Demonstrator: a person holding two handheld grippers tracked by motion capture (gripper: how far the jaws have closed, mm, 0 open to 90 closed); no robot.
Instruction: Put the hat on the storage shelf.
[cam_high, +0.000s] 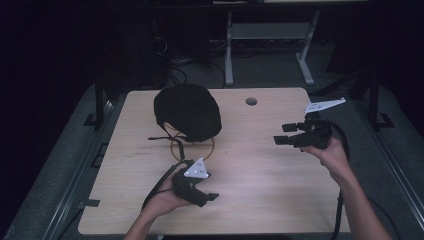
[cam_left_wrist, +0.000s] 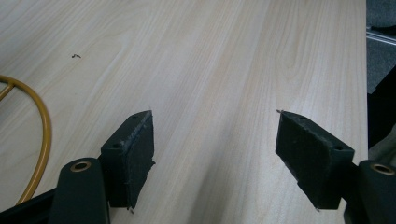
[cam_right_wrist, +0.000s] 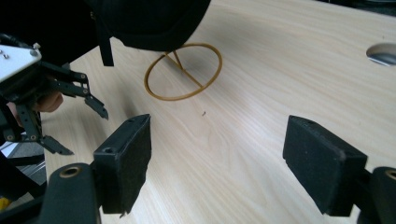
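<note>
While the black cap (cam_high: 188, 111) sits on a yellow ring stand (cam_high: 192, 146) at the tabletop's (cam_high: 260, 200) far left, the high view has the left hand-held gripper (cam_high: 206, 187) low near the front edge and the right hand-held gripper (cam_high: 284, 135) raised at right. Left gripper view: jaws wide, nothing between, ring at left. Right gripper view: jaws wide and empty, facing cap and ring.

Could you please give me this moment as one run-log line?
left gripper: open, empty | right gripper: open, empty, above table | black cap: on yellow ring stand, untouched
</note>
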